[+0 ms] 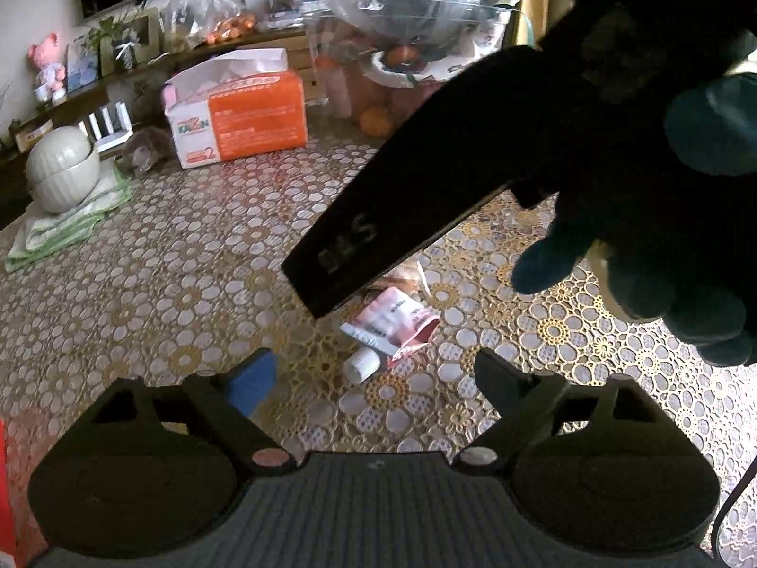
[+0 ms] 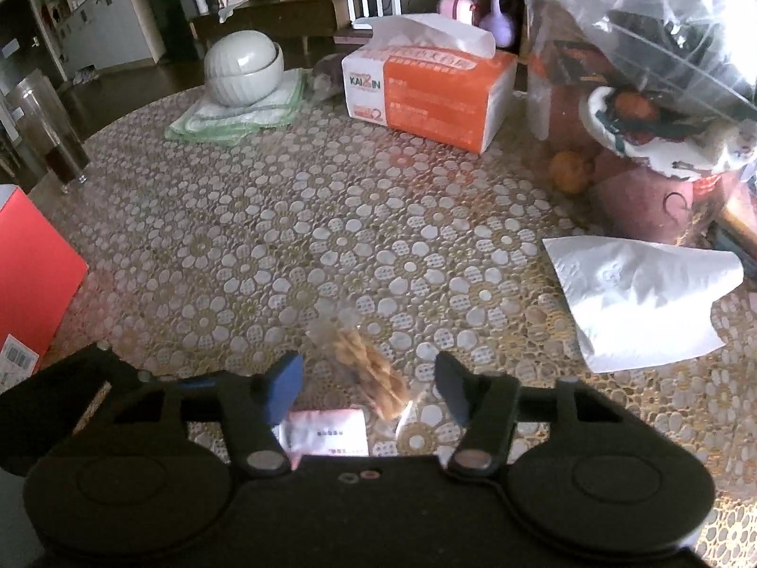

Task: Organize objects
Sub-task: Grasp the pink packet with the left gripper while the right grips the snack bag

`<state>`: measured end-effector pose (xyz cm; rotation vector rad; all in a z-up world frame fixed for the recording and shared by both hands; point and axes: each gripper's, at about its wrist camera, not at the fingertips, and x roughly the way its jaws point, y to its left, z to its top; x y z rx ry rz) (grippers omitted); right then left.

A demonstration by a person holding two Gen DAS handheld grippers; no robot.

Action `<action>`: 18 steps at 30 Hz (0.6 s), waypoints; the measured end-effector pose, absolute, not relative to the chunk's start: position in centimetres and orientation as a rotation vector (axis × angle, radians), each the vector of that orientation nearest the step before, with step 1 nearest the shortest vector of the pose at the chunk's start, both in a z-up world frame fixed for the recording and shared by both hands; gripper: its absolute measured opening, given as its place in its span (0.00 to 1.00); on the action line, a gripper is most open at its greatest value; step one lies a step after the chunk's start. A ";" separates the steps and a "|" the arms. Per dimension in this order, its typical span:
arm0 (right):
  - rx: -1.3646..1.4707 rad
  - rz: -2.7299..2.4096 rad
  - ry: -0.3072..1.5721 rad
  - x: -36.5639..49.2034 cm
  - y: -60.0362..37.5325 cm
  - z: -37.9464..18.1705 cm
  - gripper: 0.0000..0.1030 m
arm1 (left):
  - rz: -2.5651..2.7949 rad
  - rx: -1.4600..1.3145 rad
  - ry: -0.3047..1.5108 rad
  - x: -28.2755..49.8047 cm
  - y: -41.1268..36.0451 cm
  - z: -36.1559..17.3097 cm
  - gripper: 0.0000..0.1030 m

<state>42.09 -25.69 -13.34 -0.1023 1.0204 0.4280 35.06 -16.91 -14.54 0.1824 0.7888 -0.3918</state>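
Note:
In the right wrist view a clear bag of brown twisted snacks lies on the table between the fingers of my right gripper. The jaws stand open, a gap on each side of the bag. A pink and white packet lies just below it. In the left wrist view the same packet and a small white cylinder lie ahead of my left gripper, which is open and empty. The other gripper's black finger, held by a dark gloved hand, hides most of the snack bag.
A lace-patterned cloth covers the table. On it are a white tissue, an orange tissue box, stacked white bowls on folded cloths, a red box, a glass of dark drink and a plastic-covered fruit plate.

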 end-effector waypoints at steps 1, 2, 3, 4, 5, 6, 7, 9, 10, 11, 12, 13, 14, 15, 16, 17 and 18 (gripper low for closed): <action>-0.105 0.426 1.021 42.1 -25.6 -13.4 0.55 | -0.395 0.188 0.789 35.2 -17.1 -14.6 0.76; -0.107 0.425 1.021 42.1 -25.6 -13.5 0.55 | -0.397 0.189 0.789 35.3 -17.2 -14.7 0.75; -0.108 0.421 1.022 42.2 -25.6 -13.5 0.55 | -0.392 0.186 0.786 35.4 -17.2 -14.7 0.75; -0.110 0.416 1.025 42.2 -25.5 -13.6 0.55 | -0.389 0.182 0.784 35.5 -17.3 -14.8 0.75; -0.110 0.409 1.030 42.3 -25.5 -13.8 0.54 | -0.391 0.176 0.783 35.6 -17.3 -14.8 0.75; -0.111 0.402 1.036 42.3 -25.5 -13.9 0.52 | -0.392 0.172 0.782 35.6 -17.3 -14.9 0.75; -0.110 0.396 1.038 42.3 -25.5 -14.0 0.51 | -0.393 0.170 0.780 35.6 -17.4 -14.9 0.74; -0.112 0.396 1.031 42.2 -25.4 -14.0 0.45 | -0.400 0.173 0.776 35.6 -17.5 -14.8 0.67; -0.113 0.395 1.028 42.1 -25.4 -14.0 0.43 | -0.409 0.178 0.773 35.5 -17.6 -14.8 0.59; -0.116 0.394 1.025 42.1 -25.4 -14.0 0.38 | -0.412 0.186 0.766 35.4 -17.8 -14.7 0.49; -0.117 0.390 1.023 42.1 -25.4 -14.0 0.33 | -0.406 0.201 0.759 35.3 -17.9 -14.6 0.46; -0.120 0.381 1.021 42.1 -25.4 -14.0 0.31 | -0.401 0.216 0.752 35.1 -18.1 -14.5 0.43; -0.123 0.375 1.017 42.1 -25.4 -14.0 0.27 | -0.403 0.223 0.749 35.0 -18.2 -14.5 0.40; -0.122 0.374 1.015 42.1 -25.5 -14.0 0.26 | -0.407 0.223 0.746 34.9 -18.2 -14.6 0.38; -0.115 0.373 1.013 42.0 -25.7 -14.0 0.25 | -0.410 0.222 0.746 34.8 -18.2 -14.5 0.33; -0.106 0.369 1.012 42.0 -25.8 -14.0 0.21 | -0.410 0.224 0.747 34.8 -18.3 -14.5 0.31; -0.094 0.366 1.013 42.0 -25.9 -13.9 0.19 | -0.404 0.230 0.744 34.7 -18.3 -14.5 0.31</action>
